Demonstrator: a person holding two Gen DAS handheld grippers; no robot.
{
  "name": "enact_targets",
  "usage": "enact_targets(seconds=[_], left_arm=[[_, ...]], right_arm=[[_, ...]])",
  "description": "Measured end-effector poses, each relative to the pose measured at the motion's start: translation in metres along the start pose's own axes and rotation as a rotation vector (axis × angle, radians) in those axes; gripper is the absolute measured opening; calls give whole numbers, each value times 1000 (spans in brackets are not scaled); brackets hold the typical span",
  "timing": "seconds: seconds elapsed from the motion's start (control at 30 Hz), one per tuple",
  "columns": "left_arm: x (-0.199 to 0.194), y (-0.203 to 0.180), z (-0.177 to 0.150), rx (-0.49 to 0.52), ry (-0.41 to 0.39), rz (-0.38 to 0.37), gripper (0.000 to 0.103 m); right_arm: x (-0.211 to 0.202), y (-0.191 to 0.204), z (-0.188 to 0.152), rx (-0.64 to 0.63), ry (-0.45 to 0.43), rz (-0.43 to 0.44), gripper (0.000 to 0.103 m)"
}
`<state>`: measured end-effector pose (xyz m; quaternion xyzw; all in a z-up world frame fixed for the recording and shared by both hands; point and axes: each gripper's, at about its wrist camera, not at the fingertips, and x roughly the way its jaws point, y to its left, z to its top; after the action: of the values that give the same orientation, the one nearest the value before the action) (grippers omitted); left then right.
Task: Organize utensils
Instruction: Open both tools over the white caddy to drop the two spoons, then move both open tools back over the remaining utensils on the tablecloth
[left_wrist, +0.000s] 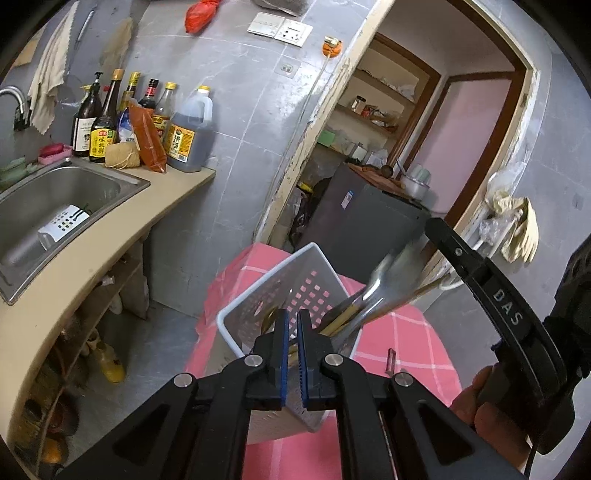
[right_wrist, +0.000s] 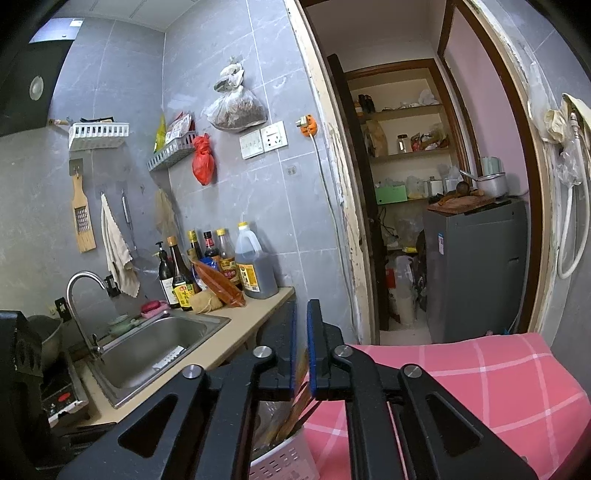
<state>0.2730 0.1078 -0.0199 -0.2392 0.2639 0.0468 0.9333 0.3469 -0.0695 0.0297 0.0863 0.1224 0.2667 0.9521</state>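
Cramped grey-tiled kitchen, doorway open to a storeroom behind.

Left tongs (left_wrist: 293, 314): narrow, pads clamped on the near wall of the white perforated basket (left_wrist: 280, 273). Basket sits tilted, one lower corner hanging over the pink check cloth (left_wrist: 406, 332) on the surface. Likely held so to steady it and turn its mouth toward the other hand.

Right tongs (right_wrist: 303, 306): also narrow, chopsticks (right_wrist: 300, 369) rising between the pads and seemingly pinched. Tongs come in from the right, above the basket's mouth, a hand (left_wrist: 476, 398) on the grip. Judged step: setting the chopsticks into the basket, or squaring them up there.

Inside the basket: chopstick ends and metal utensils (left_wrist: 384, 291), leaning out over the right rim; handles blurred, type unclear. They lean because the basket leans.

Further left: beige counter with steel sink (left_wrist: 74, 184), a second white perforated piece (left_wrist: 62, 225) lying in it, bottles (left_wrist: 147, 122) lined up against the wall.

Risk, as judged: the tilt could spill the load if the left grip slackens.
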Motion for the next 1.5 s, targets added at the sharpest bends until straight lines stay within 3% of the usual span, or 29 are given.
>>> enact_targets(seconds=[0.07,0.23,0.33,0.43,0.5,0.57,0.7,1.0,1.27,1.5], left_arm=[[-3,1,1,-10,-17,-5,13],[-13,-7,4,1,-65,-2,35],[-19,-15,6,18,-85,6,43],[-26,-25,6,49,-120,32,60],[-32,-33,5,80,-150,53,77],[-38,-43,3,112,-181,66,85],[-48,-64,-7,171,-241,80,100],[-53,-109,-38,313,-273,21,102],[-31,-127,-68,348,-169,-26,102],[-4,-137,-90,382,-41,-41,102]], right_arm=[[-4,-3,3,4,-10,0,22],[-23,-14,11,15,-33,-24,35],[-43,-26,13,24,-54,-56,57],[-61,-38,16,27,-66,-89,74],[-78,-48,14,29,-75,-126,86],[-92,-57,14,33,-84,-159,101],[-119,-75,11,36,-90,-229,102],[-169,-115,-8,38,-42,-352,102],[-190,-148,-31,47,43,-412,102],[-183,-173,-64,110,152,-416,102]])
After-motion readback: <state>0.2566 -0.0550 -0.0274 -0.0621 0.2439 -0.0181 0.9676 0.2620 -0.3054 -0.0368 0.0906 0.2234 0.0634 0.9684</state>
